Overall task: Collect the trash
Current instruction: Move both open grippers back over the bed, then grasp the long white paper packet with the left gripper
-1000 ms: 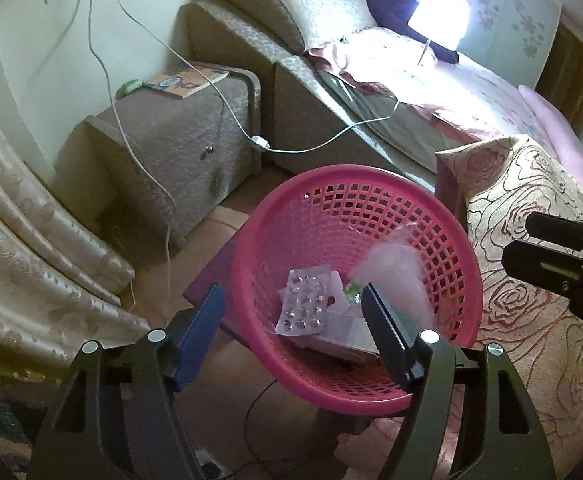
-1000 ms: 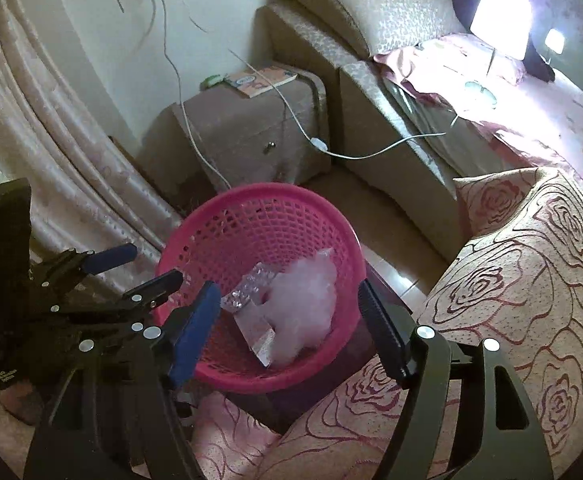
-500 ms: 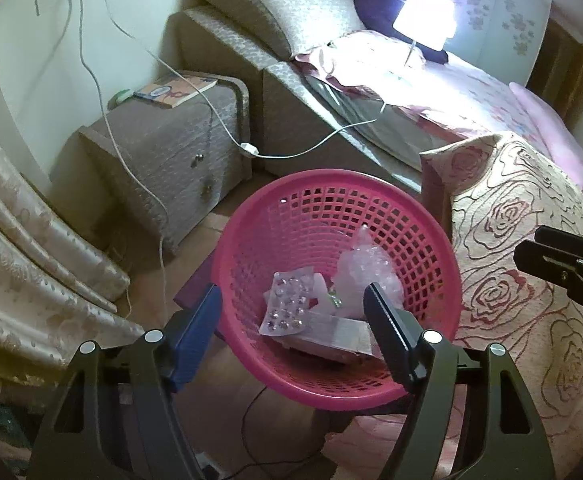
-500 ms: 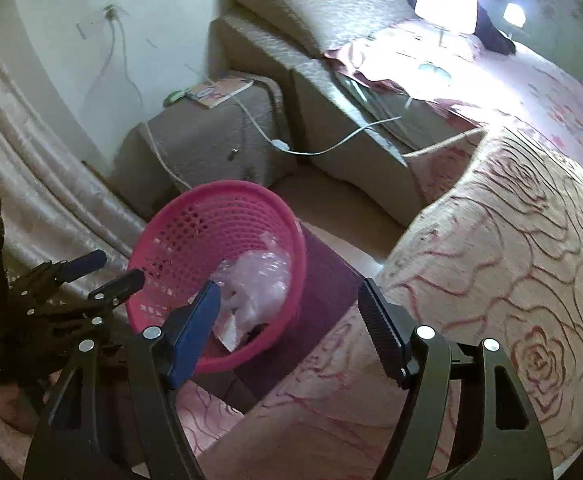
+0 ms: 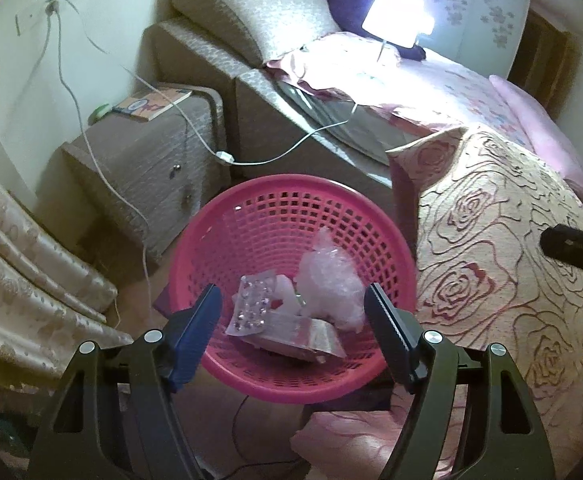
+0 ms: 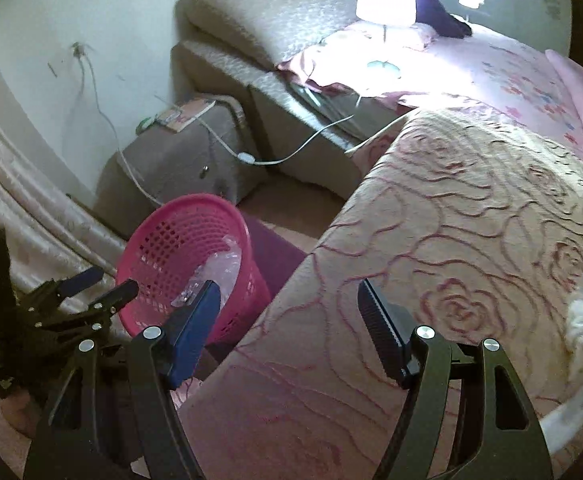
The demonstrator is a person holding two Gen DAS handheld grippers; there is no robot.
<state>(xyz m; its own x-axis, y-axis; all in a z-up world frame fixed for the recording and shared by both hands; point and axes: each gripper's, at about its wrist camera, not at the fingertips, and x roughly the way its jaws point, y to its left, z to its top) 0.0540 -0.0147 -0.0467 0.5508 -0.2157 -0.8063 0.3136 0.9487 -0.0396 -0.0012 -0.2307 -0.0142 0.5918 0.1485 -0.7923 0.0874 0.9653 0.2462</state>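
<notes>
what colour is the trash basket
Bright pink basket with a grid of holes; clearest in the left wrist view.

Right tool (image 6: 287, 316) swung from pink basket (image 6: 179, 216) to over bedspread (image 6: 471, 220).

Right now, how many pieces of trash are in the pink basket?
3 visible: a blister pack front left, a crumpled clear plastic bag on the right, a flat foil wrapper below them. More may be hidden underneath.
</notes>
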